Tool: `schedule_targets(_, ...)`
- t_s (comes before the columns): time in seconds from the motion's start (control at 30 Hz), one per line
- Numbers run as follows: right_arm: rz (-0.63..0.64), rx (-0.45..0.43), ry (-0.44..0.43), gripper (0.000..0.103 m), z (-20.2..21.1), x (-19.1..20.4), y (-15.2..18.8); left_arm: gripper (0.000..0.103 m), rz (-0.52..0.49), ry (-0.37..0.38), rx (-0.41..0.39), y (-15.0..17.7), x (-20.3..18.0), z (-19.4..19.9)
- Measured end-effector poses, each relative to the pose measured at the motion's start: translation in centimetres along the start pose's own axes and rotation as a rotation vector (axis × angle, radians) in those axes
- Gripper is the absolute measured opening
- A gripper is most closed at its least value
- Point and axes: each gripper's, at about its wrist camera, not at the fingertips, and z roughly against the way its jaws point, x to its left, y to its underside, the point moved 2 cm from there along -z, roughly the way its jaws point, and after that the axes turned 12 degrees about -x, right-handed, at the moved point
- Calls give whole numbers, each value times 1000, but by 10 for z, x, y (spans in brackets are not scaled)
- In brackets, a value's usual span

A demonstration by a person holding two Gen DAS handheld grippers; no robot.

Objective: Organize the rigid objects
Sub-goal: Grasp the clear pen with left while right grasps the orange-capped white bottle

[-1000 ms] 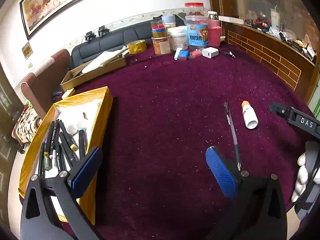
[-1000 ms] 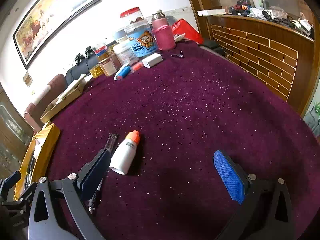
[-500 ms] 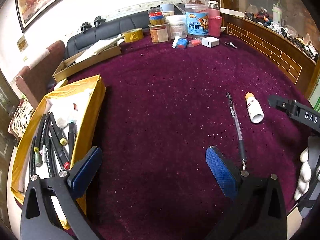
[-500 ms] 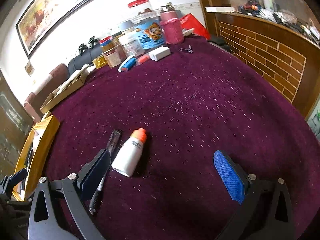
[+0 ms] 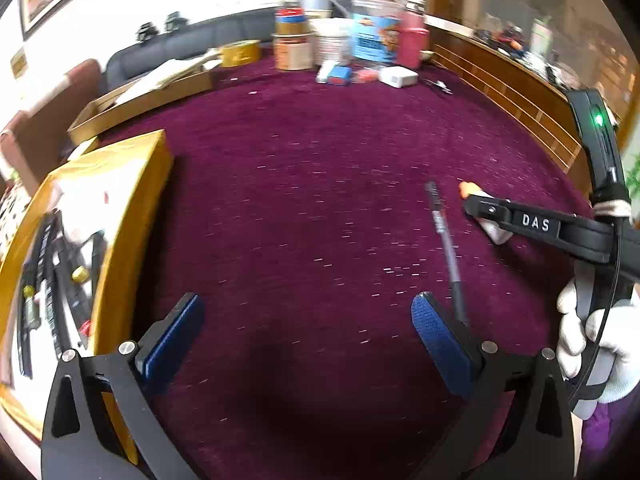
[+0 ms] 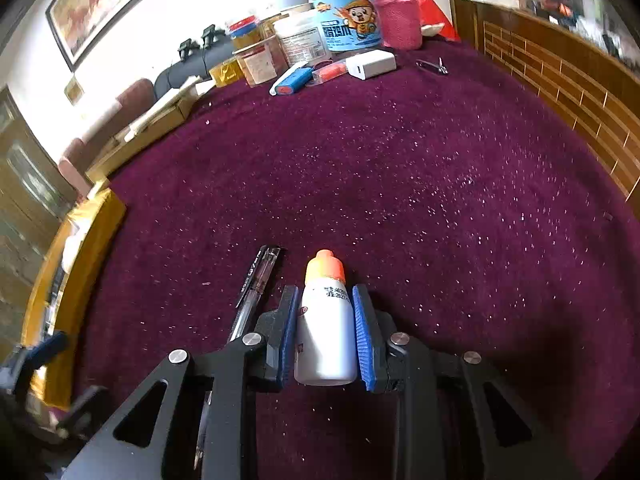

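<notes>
On the purple tablecloth (image 6: 440, 184), a yellow box (image 5: 132, 216) of pens sits at my left edge. My left gripper (image 5: 308, 336) hovers with jaws wide apart, holding nothing. My right gripper (image 6: 326, 332) has just been closing; its blue pads now clamp the white bottle (image 6: 326, 336) lying on the cloth, a pen (image 6: 256, 284) just beside it.

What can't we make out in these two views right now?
- Bottle in the left wrist view: mostly hidden behind the right gripper; only the orange cap and a bit of white show.
- Pen, right wrist view: its lower end is hidden behind the gripper frame.
- Gold box contents, left wrist view: motion blur; pens can't be counted.
- Bottle print, right wrist view: too small to read.
- Whether the bottle has lifted off the cloth: unclear.
</notes>
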Motion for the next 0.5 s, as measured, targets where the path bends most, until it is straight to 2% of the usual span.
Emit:
schedule_targets(0.13, -45, -4, -2, 24, 7, -16, 1, 85, -23, 120, 30, -7, -29, -16)
schedule_targets(0.23, -75, -9, -4, 24, 13, -28, 1, 65, -87, 155, 50, -13, -59, -38)
schedule_targets(0.27, -79, -11, -3, 24, 15, -30, 0, 55, -102, 165, 63, -14, -67, -45)
schedule_targets(0.3, -86, -16, -2, 24, 18, -33, 1, 49, -129, 173, 85, -13, -77, -57)
schedule_targets(0.33, -88, -18, -1, 24, 20, -34, 0, 41, -182, 162, 29, -14, -85, -60)
schedule_targets(0.37, -88, -23, -2, 24, 22, -35, -1, 24, -228, 193, 7, -15, -93, -62)
schedule_targets(0.4, -86, -28, -3, 24, 24, -36, -2, 9, -213, 226, 19, -18, -94, -63)
schedule_targets(0.5, -70, -54, -13, 24, 34, -34, -3, 6, -170, 256, 26, -19, -86, -65)
